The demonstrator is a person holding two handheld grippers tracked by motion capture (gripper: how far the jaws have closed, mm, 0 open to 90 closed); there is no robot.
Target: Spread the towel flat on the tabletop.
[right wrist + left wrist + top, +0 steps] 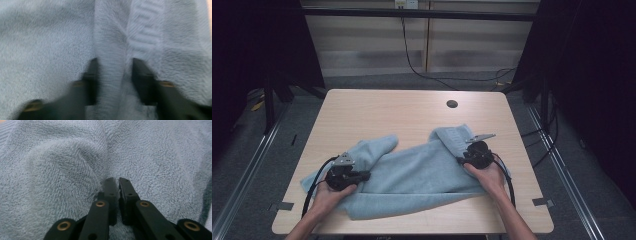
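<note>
So we've got the light blue towel lying rumpled across the near half of the table, closer to the front edge than the back one. On the left, our left hand comes in from the front-left corner with the forearm angled inward, and the left gripper lies low and flat on the towel's left end, pointing right. In the left gripper view its jaws are pinched together on a ridge of terry cloth. Over by the right edge, our right hand angles in from the front-right corner, with the right gripper aimed left at the towel's right end. The right gripper view is blurry, but the jaws stand apart with a fold of towel between them; whether the pads actually press it we can't tell. Both forearms get cut off at the bottom of the high view.
</note>
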